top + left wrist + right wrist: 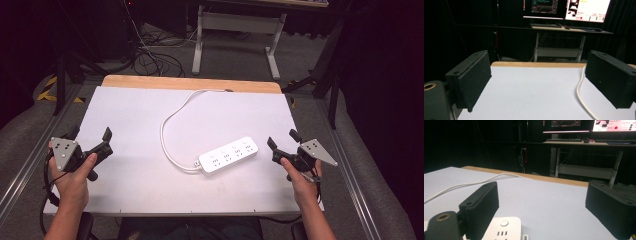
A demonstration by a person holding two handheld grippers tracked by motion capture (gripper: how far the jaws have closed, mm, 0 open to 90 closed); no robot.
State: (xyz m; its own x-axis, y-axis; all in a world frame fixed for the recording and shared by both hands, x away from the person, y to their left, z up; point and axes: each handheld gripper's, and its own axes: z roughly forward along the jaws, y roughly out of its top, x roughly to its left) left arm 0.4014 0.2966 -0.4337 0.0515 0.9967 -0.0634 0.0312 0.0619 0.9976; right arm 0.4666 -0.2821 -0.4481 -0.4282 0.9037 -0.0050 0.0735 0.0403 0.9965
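I've got the white rectangular power strip (228, 156) lying flat, right of centre on the white-topped table (125, 120), its white cord (172, 120) looping to the far edge. My left gripper (91, 137) hovers near the left edge, jaws wide, empty. My right gripper (281, 139) hangs just beside the strip's right end, jaws wide too.

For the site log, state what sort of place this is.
Probably a lab or recording workspace: a white work table holding a power strip, a desk with lit monitors behind, and loose cables on grey carpet.
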